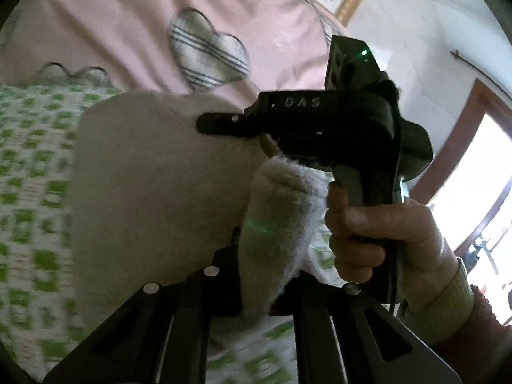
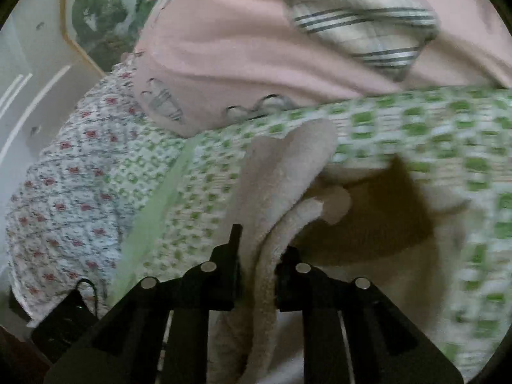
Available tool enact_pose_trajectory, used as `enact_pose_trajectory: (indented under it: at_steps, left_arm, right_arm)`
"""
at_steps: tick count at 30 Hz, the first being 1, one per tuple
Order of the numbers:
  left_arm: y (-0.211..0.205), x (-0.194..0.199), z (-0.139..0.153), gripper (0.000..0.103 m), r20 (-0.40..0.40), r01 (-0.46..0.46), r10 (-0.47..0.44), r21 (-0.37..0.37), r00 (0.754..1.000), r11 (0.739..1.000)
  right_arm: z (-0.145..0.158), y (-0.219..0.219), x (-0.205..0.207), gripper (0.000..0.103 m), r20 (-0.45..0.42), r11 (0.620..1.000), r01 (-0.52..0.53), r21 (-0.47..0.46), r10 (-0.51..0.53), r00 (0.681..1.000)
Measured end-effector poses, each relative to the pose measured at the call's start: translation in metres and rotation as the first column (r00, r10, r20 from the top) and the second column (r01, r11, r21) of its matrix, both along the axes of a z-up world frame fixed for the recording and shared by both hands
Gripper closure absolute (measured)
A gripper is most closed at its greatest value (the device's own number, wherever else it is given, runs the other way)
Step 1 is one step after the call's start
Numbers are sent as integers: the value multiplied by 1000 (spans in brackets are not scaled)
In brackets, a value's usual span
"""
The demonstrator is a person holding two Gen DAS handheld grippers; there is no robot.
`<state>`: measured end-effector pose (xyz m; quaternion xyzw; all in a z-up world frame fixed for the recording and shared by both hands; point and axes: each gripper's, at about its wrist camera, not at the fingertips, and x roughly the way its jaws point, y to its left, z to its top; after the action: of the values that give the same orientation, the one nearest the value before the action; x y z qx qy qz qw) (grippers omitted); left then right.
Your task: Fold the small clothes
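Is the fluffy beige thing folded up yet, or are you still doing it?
Still going. Both grippers, left and right, pinch the fluffy beige cloth, lifted over the green-checked bedspread. It bends over on itself, so a fold looks begun. It isn't lying flat and neat yet; that's left.

Black tongs [image 1: 256, 284] with silver screws, "DAS" lettering, green light, cream ribbed cuff [image 1: 448, 304], maroon sleeve [image 1: 480, 336]

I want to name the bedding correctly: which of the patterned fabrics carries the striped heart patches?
The pink cover, plain apart from its grey-striped heart patches. The green-checked sheet and the red-flowered fabric have small repeating prints, no hearts.
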<state>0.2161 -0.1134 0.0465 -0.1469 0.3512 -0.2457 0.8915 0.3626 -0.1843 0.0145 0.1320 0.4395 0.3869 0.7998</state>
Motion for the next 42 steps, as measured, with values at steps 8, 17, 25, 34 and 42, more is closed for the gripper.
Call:
enact_pose_trajectory:
  at_steps: [8, 17, 25, 34, 42]
  left_arm:
    - [-51, 23, -44, 95, -114, 66, -64, 11, 991, 998]
    - [-56, 17, -51, 83, -141, 103, -101, 4, 985, 995]
    - [-21, -24, -30, 45, -140, 162, -158, 18, 978, 987]
    - [78, -1, -36, 29, -236, -57, 44, -52, 971, 997]
    - [109, 69, -74, 27, -382, -125, 37, -209, 923, 970]
  right_arm:
    - [-46, -47, 14, 86, -40, 993, 72, -96, -76, 996]
    - [-61, -54, 13, 86, -14, 990, 82, -111, -84, 996]
    - [-52, -77, -9, 81, 50, 953, 194, -233, -188, 981]
    - [-47, -98, -25, 30, -43, 977, 187, -101, -192, 980]
    - [-75, -85, -5, 30, -169, 986, 161, -32, -165, 972]
